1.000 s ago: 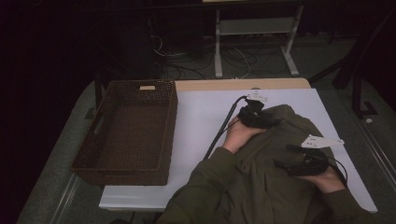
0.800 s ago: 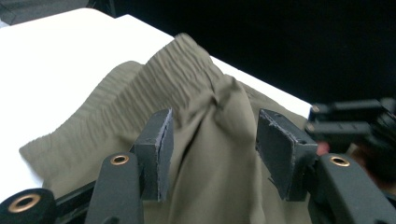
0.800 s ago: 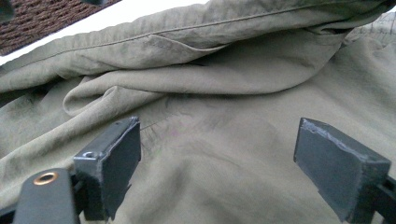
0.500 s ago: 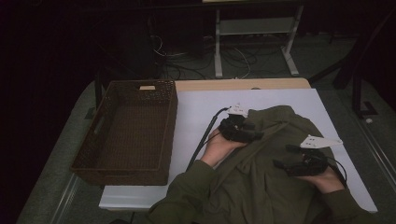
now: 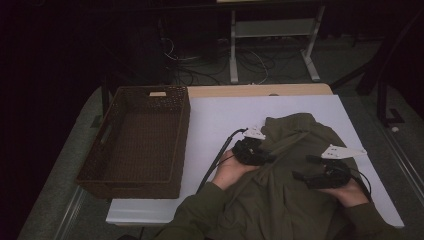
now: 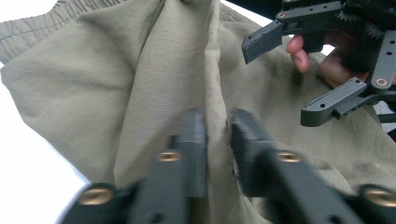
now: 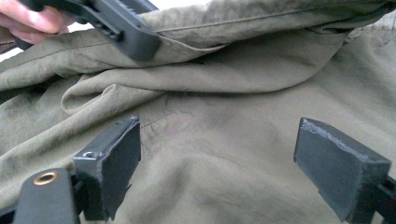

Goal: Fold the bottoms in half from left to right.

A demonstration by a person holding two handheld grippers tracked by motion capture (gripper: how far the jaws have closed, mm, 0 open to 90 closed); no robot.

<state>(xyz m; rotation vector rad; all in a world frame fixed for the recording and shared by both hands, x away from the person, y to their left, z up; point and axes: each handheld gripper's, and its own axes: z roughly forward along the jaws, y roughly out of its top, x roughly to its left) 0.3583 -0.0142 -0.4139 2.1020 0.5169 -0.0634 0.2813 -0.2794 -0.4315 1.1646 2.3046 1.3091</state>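
High view, contents listed by position from the olive garment [image 5: 300, 165]:

- Olive garment: spread crumpled on the white desk [image 5: 220, 120], on the desk's right part, its near end running off the near edge towards the person. A raised fold runs lengthwise along it.
- Left hand-held gripper [image 5: 262, 157]: at the garment's left edge. Its jaws have just been closing; in the left gripper view [image 6: 217, 140] they stand almost together with the raised fold of cloth pinched between the pads.
- Right hand-held gripper [image 5: 305, 167]: over the garment's right part, near the left one but apart from it. In the right gripper view [image 7: 217, 168] its jaws stand wide apart above flat cloth, with nothing gripped.
- Wicker basket [image 5: 180, 125]: dark brown, rectangular, left of the garment and well apart from it, with bare white desk between.
- Black cable [image 5: 215, 162]: trails from the left hand-held gripper across the desk between garment and basket.
- Wooden strip [image 5: 260, 90]: along the desk's far edge, beyond the garment.
- Metal frame legs [image 5: 272, 45] and loose floor cables [image 5: 190, 65]: on the floor beyond the desk, behind the garment.
- Obstruction: the person's olive sleeves overlap the garment's near end, so its near outline cannot be told.
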